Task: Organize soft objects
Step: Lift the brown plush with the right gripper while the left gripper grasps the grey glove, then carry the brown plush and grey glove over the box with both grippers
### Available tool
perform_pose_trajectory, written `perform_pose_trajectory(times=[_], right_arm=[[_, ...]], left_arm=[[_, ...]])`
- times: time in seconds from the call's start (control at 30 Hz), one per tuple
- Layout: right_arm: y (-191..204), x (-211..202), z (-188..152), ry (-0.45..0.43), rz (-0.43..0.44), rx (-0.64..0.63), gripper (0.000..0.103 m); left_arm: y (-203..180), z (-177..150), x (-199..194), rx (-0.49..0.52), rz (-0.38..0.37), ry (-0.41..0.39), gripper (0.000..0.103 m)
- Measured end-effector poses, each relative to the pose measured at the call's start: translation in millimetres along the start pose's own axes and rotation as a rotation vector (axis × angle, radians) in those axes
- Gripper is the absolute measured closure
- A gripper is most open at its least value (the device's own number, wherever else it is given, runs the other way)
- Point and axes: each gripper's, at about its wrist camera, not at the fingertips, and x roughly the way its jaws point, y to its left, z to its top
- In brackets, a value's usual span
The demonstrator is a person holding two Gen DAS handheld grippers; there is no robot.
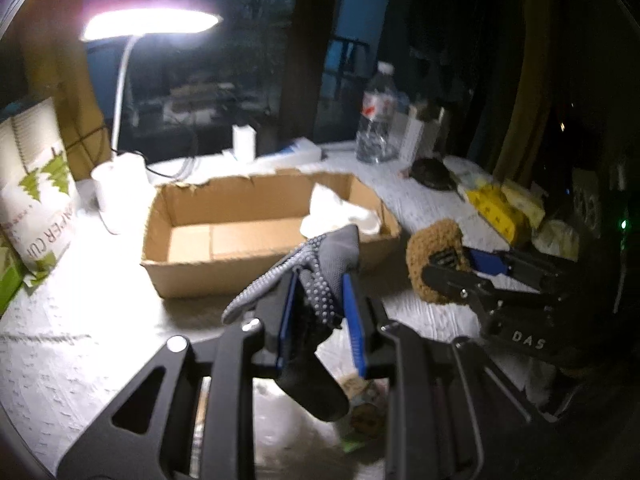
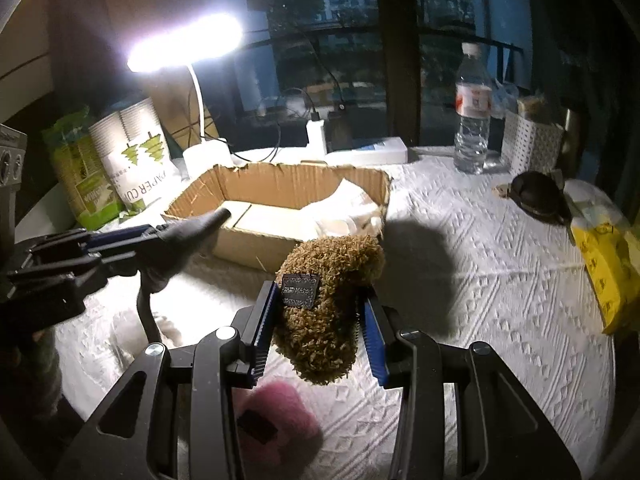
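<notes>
My left gripper (image 1: pixel 320 312) is shut on a grey dotted glove (image 1: pixel 320 264), which hangs above the table in front of the open cardboard box (image 1: pixel 192 280). Its fingers dangle below the blue pads. In the right wrist view this glove (image 2: pixel 188 244) shows at the left, held by the left gripper (image 2: pixel 154 236). My right gripper (image 2: pixel 320 320) is shut on a fuzzy brown mitten (image 2: pixel 324 320) with a dark label, lifted off the cloth. In the left wrist view the mitten (image 1: pixel 430 256) sits right of the box, in the right gripper (image 1: pixel 452 266). White cloth (image 2: pixel 352 208) lies inside the box (image 2: pixel 280 184).
A pink fuzzy mitten (image 2: pixel 276 416) lies on the white tablecloth below my right gripper. A lit desk lamp (image 2: pixel 188 44), paper-cup bag (image 2: pixel 140 152) and white roll (image 1: pixel 118 184) stand left of the box. A water bottle (image 2: pixel 472 108), dark cap (image 2: pixel 536 196) and yellow pack (image 2: pixel 608 272) are at right.
</notes>
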Motion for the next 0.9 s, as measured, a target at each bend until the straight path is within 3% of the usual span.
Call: perform_pose_trajectory(times=[0.4, 0.9], right_arm=[[22, 4, 32, -0.034, 0.01, -0.047, 0.061], [31, 24, 56, -0.049, 0.034, -0.079, 0.061]], left_arm=[[41, 25, -23, -0.03, 0.031, -0.088, 0.079], [54, 48, -15, -0.029, 0.039, -0.153, 0.078]])
